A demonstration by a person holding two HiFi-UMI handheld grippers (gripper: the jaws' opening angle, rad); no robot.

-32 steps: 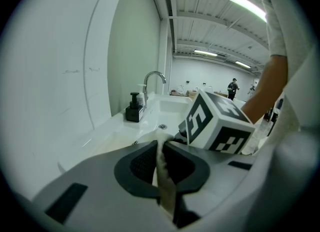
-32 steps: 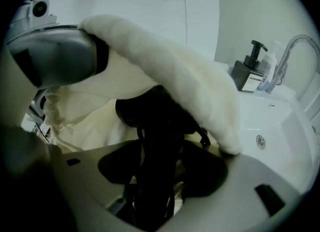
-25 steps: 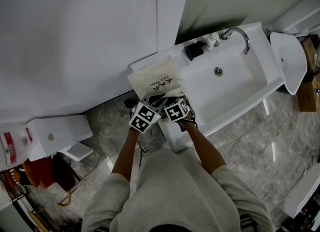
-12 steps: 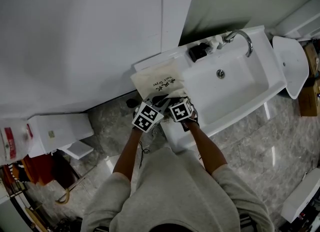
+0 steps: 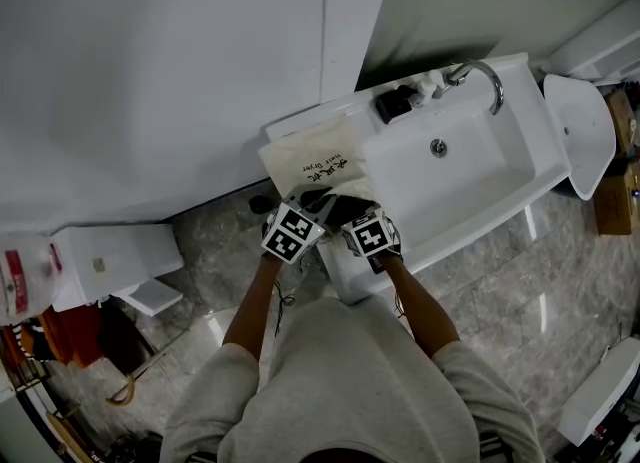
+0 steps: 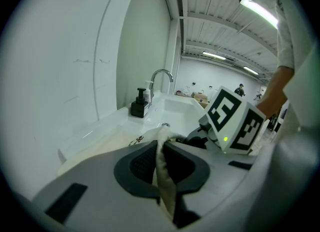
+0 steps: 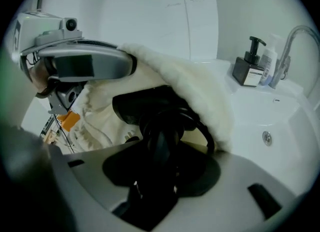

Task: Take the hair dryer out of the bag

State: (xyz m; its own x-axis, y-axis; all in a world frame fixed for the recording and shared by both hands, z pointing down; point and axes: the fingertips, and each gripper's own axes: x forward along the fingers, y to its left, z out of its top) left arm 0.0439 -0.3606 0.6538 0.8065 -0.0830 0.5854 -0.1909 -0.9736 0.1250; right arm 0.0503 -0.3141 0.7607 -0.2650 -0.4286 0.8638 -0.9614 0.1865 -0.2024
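A cream drawstring bag [image 5: 315, 161] lies on the white counter to the left of the basin. My left gripper [image 6: 161, 148] is shut on a fold of the bag's cloth at its mouth and holds it up. The black hair dryer [image 7: 150, 110] sticks out of the open mouth, its cord looped beside it. My right gripper [image 7: 160, 151] has just been closing, and its pads now press on the dryer's black handle. In the head view both grippers sit side by side at the bag's near end, the left gripper [image 5: 308, 206] beside the right gripper [image 5: 348, 213].
A white sink [image 5: 470, 166] with a chrome faucet [image 5: 480, 76] lies right of the bag. A black soap dispenser [image 5: 392, 103] stands at the back by the wall. The counter's front edge is right under the grippers, with marble floor below.
The right gripper has drawn back a little toward the person with the dryer's handle between its jaws. More of the black dryer shows at the bag's mouth. The left gripper has stayed put.
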